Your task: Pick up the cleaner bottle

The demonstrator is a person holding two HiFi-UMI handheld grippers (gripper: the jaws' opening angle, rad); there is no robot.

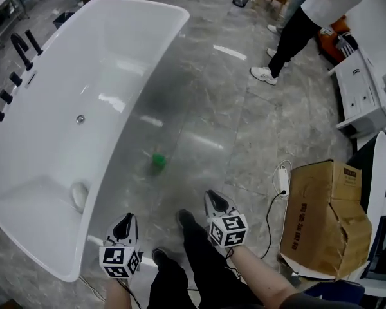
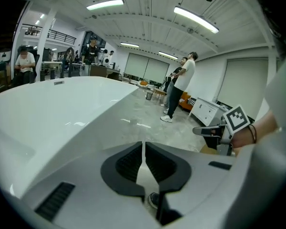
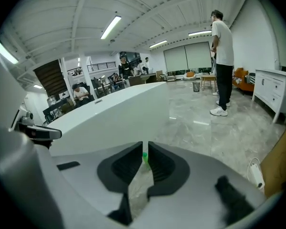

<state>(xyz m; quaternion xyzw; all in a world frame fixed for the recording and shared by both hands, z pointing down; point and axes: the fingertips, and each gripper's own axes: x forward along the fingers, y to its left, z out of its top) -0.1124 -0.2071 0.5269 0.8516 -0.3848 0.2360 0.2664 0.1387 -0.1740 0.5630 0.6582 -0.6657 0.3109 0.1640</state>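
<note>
Head view: I see the cleaner bottle (image 1: 158, 161), a small green thing, standing on the grey marble floor (image 1: 244, 121) just beside the outer wall of the white bathtub (image 1: 45, 172). It sits ahead of both tools and well apart from them. The left gripper (image 1: 125, 220) and the right gripper (image 1: 213, 197) hang low above the operator's legs, both pointing forward and down toward the bottle, which I read as the start of an approach, not a grasp. A cardboard box (image 1: 325, 217) stands off to the right, and a bystander (image 1: 309, 18) stands at the far end of the room. Neither is in my way.

Left gripper view: the jaw tips meet with only a hairline seam between them, and nothing is caught there. The tub's rim fills the left side. I cannot find the bottle from here, so this tool looks to be along only for company.

Right gripper view: these jaws are pressed together too and hold nothing. The green bottle shows through the thin slot between them, far off on the floor by the tub wall. That alignment suggests this tool is meant to take it, and the jaws would have to spread first.
</note>
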